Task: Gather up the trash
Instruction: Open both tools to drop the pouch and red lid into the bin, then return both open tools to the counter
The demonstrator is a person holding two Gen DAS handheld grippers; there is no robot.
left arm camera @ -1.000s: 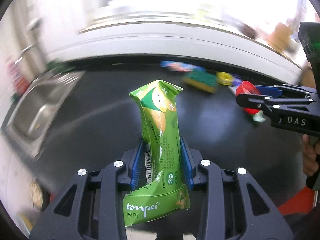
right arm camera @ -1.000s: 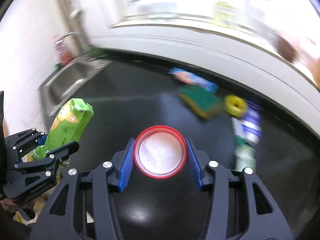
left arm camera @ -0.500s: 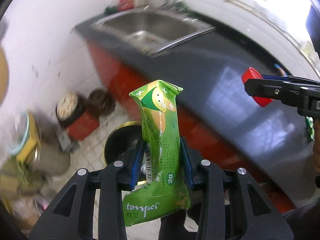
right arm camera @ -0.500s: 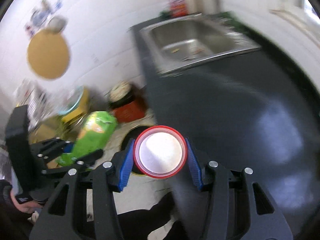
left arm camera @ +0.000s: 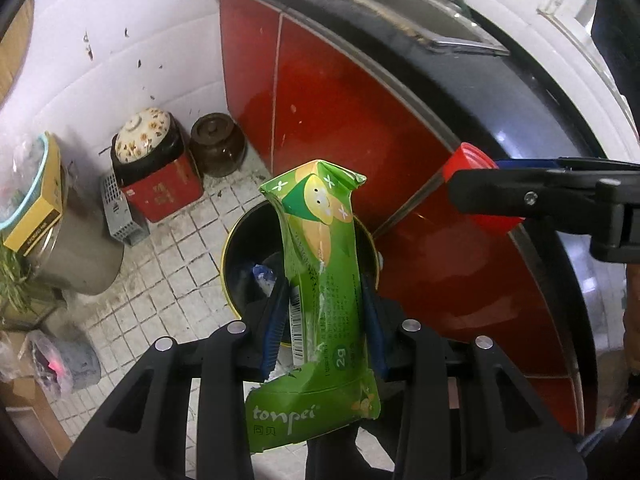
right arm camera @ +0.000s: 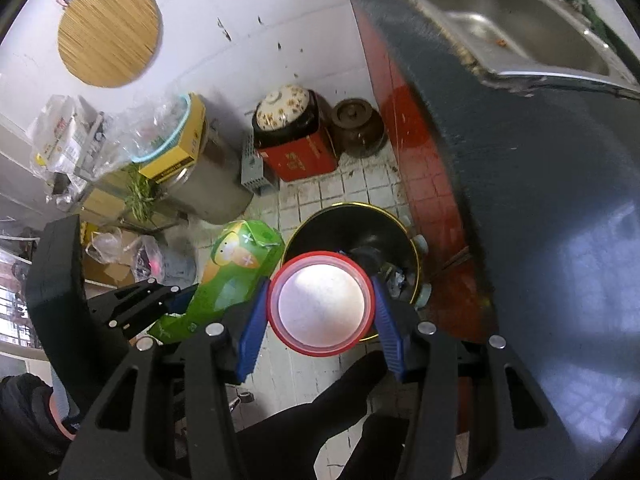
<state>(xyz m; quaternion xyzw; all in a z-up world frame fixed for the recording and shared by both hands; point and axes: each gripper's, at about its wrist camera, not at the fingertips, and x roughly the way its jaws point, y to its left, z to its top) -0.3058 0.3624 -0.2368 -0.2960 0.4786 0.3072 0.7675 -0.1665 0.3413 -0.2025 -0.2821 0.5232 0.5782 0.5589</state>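
Observation:
My left gripper [left arm camera: 326, 300] is shut on a crumpled green snack wrapper [left arm camera: 320, 280], which stands upright between the blue pads. It hangs over a round black trash bin [left arm camera: 240, 252] with a yellow rim on the tiled floor. My right gripper [right arm camera: 320, 312] is shut on a red-rimmed round lid [right arm camera: 322, 304] with a white centre, above the same trash bin [right arm camera: 360, 232]. In the right wrist view the wrapper [right arm camera: 236, 268] and left gripper [right arm camera: 176, 300] sit to the left of the lid. The left wrist view shows the lid [left arm camera: 470, 162] edge-on at right.
Red cabinet doors [left arm camera: 320, 92] under a dark counter [right arm camera: 540, 184] with a steel sink [right arm camera: 500, 12] stand right of the bin. Beyond it are a red tin [left arm camera: 164, 188] with a flowered lid, a brown jar [left arm camera: 216, 144], a large grey pot [right arm camera: 208, 184] and bags. A person's dark leg [right arm camera: 320, 420] is below.
Both grippers swung from over the counter to the left and down, and now point at the floor bin. The wrapper and the lid stayed gripped throughout.

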